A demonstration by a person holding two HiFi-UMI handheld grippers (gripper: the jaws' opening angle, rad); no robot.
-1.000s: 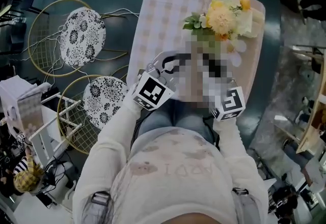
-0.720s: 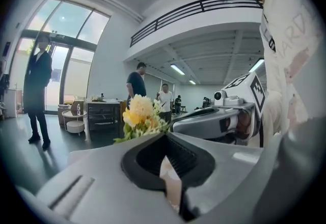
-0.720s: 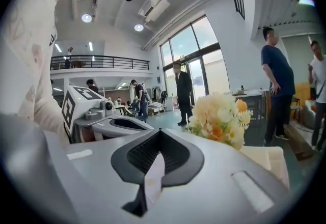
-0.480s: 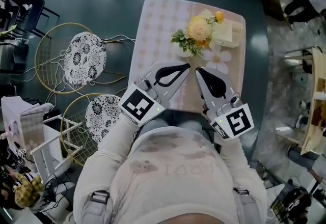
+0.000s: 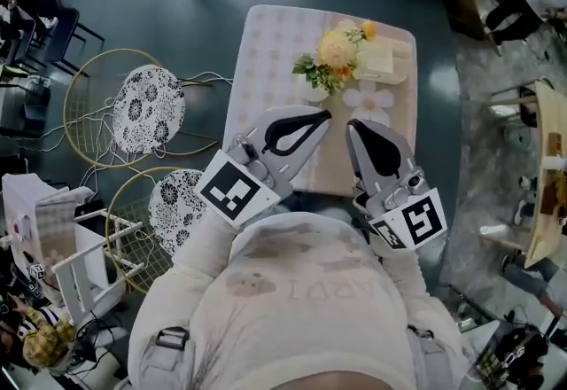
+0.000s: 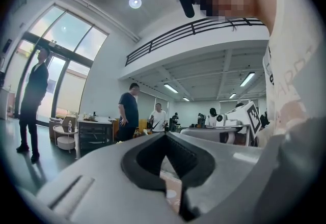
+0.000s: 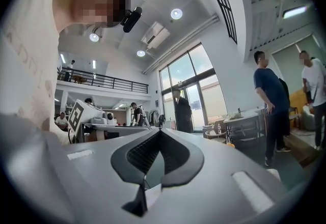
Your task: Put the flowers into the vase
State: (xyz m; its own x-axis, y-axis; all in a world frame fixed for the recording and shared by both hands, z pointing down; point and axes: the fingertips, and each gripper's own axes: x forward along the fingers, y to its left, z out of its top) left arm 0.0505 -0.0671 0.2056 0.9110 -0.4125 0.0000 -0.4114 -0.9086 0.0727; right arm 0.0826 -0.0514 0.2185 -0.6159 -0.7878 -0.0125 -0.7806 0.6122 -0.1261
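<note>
vs 1 s ago: both grippers were tucked in at the chest. Now they reach out over the near edge of the tabletop (image 5: pixel 266 51). vs 0.5 s ago: nearly the same, right one slightly lower in frame.

Pose:
- left gripper (image 5: pixel 325 116) angled up and right, marker cube (image 5: pixel 232 193) at the wrist end
- right gripper (image 5: pixel 352 125) angled up and left, its marker cube (image 5: pixel 415 222) low right
- tips point toward each other, near but apart

Finger state:
- left gripper (image 6: pixel 165 135): fingers (image 6: pixel 91 182) closed tip to tip, nothing held
- right gripper (image 7: pixel 159 131): fingers (image 7: pixel 219 177) closed tip to tip, nothing held

Flowers (image 5: pixel 335 56): one yellow-and-orange bunch with green leaves, lying at the far right of the checked tabletop, well apart from both grippers. A pale yellow object (image 5: pixel 385 60) touches its right side; can't tell whether that is the vase. One white flower-shaped piece (image 5: pixel 368 100) sits just below the bunch, between it and the right gripper's tip.

Count:
- 2 grippers
- 1 bunch
- 1 white flower piece
- 2 gold wire chairs with black-and-white floral seats, left of the table: far one (image 5: pixel 146 105), near one (image 5: pixel 182 193)
</note>
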